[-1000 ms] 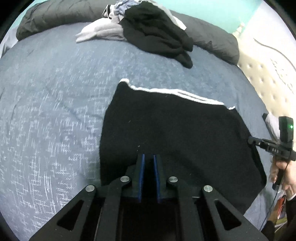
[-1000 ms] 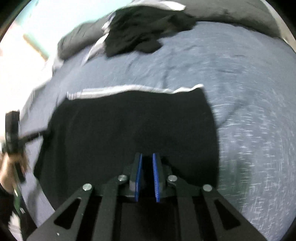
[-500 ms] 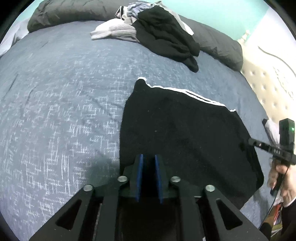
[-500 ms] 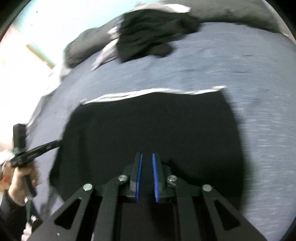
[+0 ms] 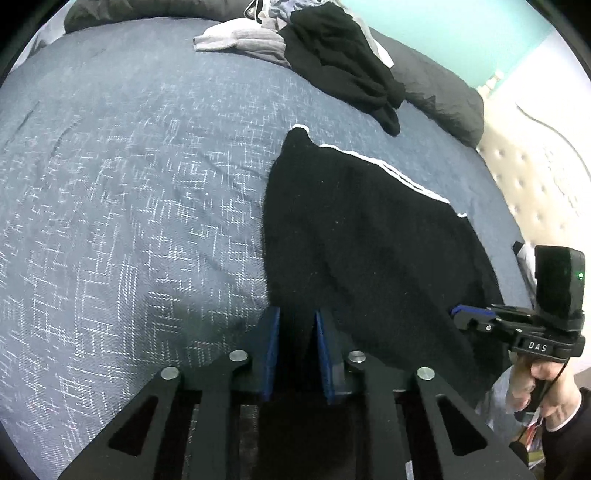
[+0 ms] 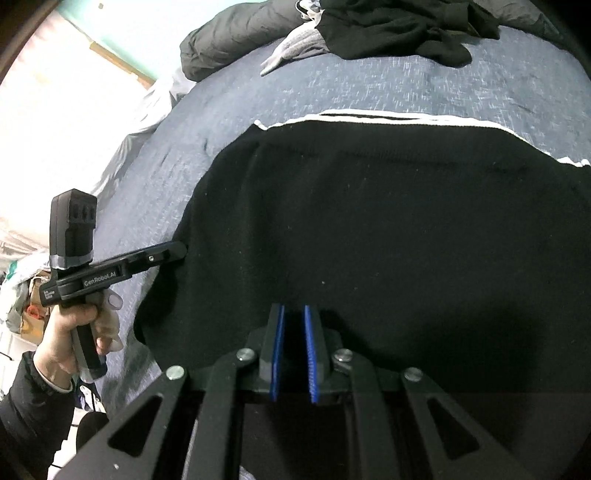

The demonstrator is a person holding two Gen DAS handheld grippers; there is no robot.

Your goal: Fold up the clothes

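Black garment (image 5: pixel 373 251) with white-striped far edge, spread flat on the blue-grey bedspread (image 5: pixel 129 192), near the foot side of the bed.

Left tool (image 5: pixel 295 328): blue-padded fingers (image 5: pixel 269 343) parallel with a narrow gap, black fabric running between them at the garment's near left corner; whether pinching the cloth or merely over it, cannot tell. Seen from the right wrist view, the same tool (image 6: pixel 181 253) level, tip touching the garment's (image 6: pixel 388 229) left edge, gripped by a bare left hand (image 6: pixel 70 332) in a dark sleeve.

Right tool (image 6: pixel 293 325): blue pads (image 6: pixel 277 347) close together, a slim gap between, set over the garment's near edge; firm grip on the cloth not discernible. From the left wrist view, its blue tip (image 5: pixel 469 314) at the garment's right edge, right hand (image 5: pixel 539 384) wrapped on the handle.

Farther out: heap of unfolded clothes (image 5: pixel 332 59), black over grey, at the head of the bed, well apart from the spread garment. Dark grey pillow (image 5: pixel 439 96) behind and beside the heap. Teal wall (image 5: pixel 461 33) beyond, pale tufted headboard (image 5: pixel 532 177) at the right. In the right wrist view, same heap (image 6: pixel 391 26) at the top and the bedspread (image 6: pixel 369 85) between it and the striped edge.
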